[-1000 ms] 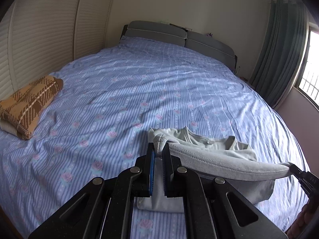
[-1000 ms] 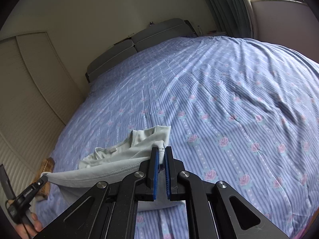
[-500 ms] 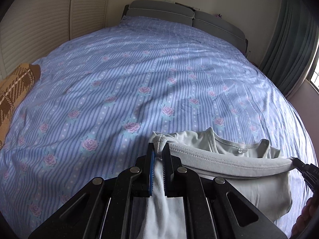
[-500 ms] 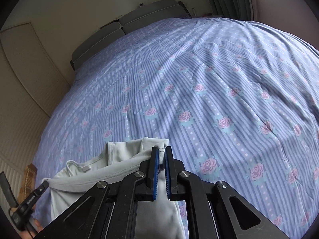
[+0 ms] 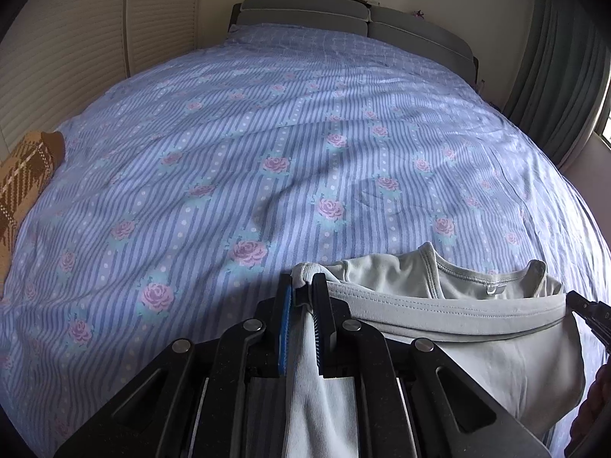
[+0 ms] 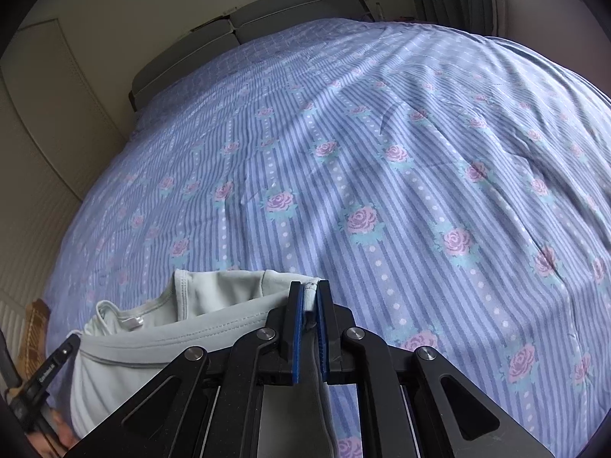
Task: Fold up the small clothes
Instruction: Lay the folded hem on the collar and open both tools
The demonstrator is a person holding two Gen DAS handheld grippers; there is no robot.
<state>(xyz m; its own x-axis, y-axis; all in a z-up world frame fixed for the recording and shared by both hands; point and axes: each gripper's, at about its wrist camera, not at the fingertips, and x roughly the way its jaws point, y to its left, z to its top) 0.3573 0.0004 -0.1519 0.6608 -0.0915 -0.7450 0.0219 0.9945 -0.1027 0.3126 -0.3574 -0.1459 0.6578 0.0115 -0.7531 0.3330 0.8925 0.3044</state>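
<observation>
While each of the two tools pinches one end of its hem, the single pale grey top (image 5: 450,343) hangs stretched between them just above the bed (image 5: 305,145). Left tool (image 5: 303,286) and right tool (image 6: 307,294) are both pressed together on the cloth. One brown plaid blanket (image 5: 26,175) lies at the bed's left edge; the neck tag's writing is unreadable.

Both wrist cams are sitting low over the bed (image 5: 267,133), looking along their claws toward the headboard (image 5: 355,19). They're sharing the pale shirt (image 5: 450,305) up close; each is catching the other claw at its edge, though it's looking pretty cropped.
</observation>
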